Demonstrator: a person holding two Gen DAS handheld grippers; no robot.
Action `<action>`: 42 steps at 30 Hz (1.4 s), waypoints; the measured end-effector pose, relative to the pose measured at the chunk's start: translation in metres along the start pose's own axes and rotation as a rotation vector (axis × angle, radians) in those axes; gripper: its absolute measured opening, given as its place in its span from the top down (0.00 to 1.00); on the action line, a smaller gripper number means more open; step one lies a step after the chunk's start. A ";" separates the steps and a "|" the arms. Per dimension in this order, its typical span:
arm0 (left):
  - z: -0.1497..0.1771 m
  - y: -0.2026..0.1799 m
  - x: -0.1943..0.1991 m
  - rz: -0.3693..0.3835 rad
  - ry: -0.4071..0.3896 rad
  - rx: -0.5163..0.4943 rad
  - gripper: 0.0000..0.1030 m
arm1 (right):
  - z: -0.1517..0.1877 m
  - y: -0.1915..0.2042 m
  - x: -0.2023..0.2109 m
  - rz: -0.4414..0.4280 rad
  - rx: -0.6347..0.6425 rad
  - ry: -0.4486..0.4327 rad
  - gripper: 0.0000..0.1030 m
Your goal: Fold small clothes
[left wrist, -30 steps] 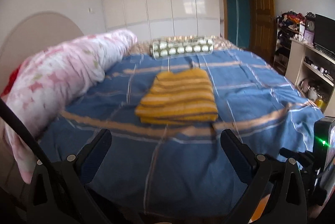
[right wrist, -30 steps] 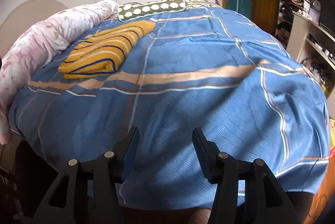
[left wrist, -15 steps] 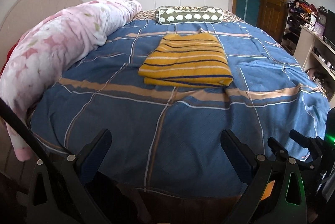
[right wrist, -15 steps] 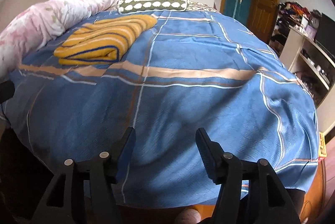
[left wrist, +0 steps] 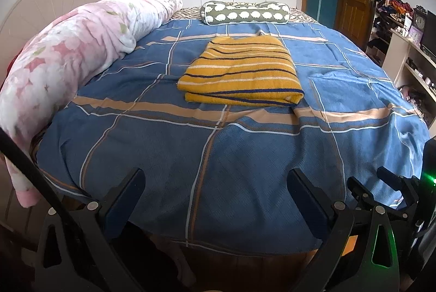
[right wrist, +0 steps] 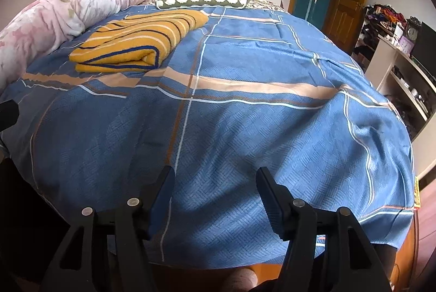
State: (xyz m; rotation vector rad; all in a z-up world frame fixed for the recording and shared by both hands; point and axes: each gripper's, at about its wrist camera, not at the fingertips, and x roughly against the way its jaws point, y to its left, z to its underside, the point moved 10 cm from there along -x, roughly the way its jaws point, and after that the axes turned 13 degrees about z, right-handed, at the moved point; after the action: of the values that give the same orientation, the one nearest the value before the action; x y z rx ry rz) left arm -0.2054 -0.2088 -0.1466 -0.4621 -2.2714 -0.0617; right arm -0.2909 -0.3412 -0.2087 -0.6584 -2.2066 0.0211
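A yellow garment with navy and white stripes (left wrist: 239,74) lies folded in a flat rectangle on the blue checked bedspread (left wrist: 245,155), in the middle of the bed. In the right wrist view it (right wrist: 136,44) lies at the far left. My left gripper (left wrist: 215,183) is open and empty, held back at the foot of the bed, well short of the garment. My right gripper (right wrist: 215,180) is open and empty too, over the bed's near edge, to the right of the garment.
A rolled pink floral quilt (left wrist: 68,60) runs along the bed's left side. A green bolster with white spots (left wrist: 245,15) lies at the head. Shelves with clutter (left wrist: 408,54) stand at the right. A wooden door (right wrist: 346,0) is at the back right.
Both grippers have drawn back from the garment toward the foot of the bed. The folded garment has stayed in place. Both stay open.
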 end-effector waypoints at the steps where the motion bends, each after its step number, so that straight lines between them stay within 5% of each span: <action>1: 0.000 -0.001 -0.001 0.002 0.003 -0.002 0.00 | 0.000 0.000 0.000 0.002 -0.003 0.001 0.35; 42: 0.017 -0.001 -0.019 0.026 0.075 0.007 0.00 | 0.006 0.002 -0.007 0.018 0.002 0.025 0.30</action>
State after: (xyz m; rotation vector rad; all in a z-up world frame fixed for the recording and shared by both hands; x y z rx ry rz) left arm -0.2059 -0.2127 -0.1717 -0.4783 -2.1910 -0.0572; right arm -0.2903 -0.3414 -0.2185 -0.6738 -2.1765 0.0243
